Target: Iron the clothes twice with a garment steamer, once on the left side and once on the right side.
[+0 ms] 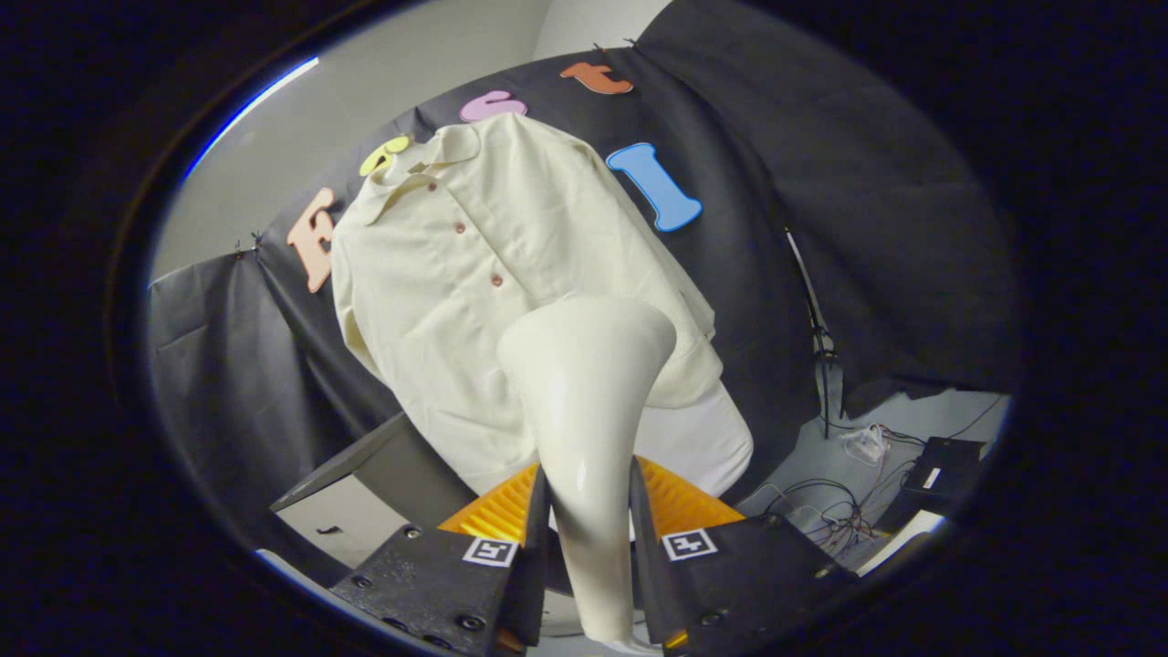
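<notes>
While the hand-held gripper (589, 511) points up at the booth wall, both its fingers (534, 538) are pressed in on the neck of the garment steamer (584, 401), one on each side, so it's pinching that handle tight w/ no gap visible. Steamer's a glossy cream piece, narrow where the fingers squeeze it, flaring out into a wide rounded head beyond the fingertips. That head sits right in front of the shirt (474, 265), lower half, a bit to the right of the button line (can't tell if it's actually touching the fabric or just near it). Shirt's pale cream, collared, small reddish-brown buttons (496, 280) running down the placket, hanging spread out and tilted against the black cloth backdrop (776, 228). Something white (703, 438) pokes out below the shirt hem, just right of the steamer neck, prob. the board or form the shirt hangs on, not clear which. Off to the right, well apart from the shirt, cables (821, 520) are tangled on a pale surface next to a dark box (944, 465). Down left of the shirt, a grey slanted panel (365, 465).
</notes>
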A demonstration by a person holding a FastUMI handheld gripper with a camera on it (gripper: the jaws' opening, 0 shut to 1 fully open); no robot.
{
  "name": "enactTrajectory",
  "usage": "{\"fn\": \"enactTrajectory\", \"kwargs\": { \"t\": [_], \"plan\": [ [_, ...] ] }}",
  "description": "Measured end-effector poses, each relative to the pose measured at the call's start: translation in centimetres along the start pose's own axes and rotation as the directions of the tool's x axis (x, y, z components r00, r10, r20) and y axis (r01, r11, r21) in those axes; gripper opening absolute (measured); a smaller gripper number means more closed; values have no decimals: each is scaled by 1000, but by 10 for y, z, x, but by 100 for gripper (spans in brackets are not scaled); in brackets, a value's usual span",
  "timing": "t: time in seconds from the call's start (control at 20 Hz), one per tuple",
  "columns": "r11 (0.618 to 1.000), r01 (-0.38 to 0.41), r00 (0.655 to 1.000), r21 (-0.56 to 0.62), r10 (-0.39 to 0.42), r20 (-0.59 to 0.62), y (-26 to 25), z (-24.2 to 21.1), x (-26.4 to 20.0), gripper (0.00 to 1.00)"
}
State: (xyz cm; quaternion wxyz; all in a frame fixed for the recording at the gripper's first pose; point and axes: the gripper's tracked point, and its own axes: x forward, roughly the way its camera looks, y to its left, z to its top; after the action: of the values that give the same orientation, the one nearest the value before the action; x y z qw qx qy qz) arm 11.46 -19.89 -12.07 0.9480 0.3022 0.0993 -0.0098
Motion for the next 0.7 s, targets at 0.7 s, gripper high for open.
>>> {"fn": "enactTrajectory", "kwargs": {
  "t": [0.7],
  "plan": [
    [943, -151, 977, -296, 189, 104, 190, 47, -90, 43]
  ]
}}
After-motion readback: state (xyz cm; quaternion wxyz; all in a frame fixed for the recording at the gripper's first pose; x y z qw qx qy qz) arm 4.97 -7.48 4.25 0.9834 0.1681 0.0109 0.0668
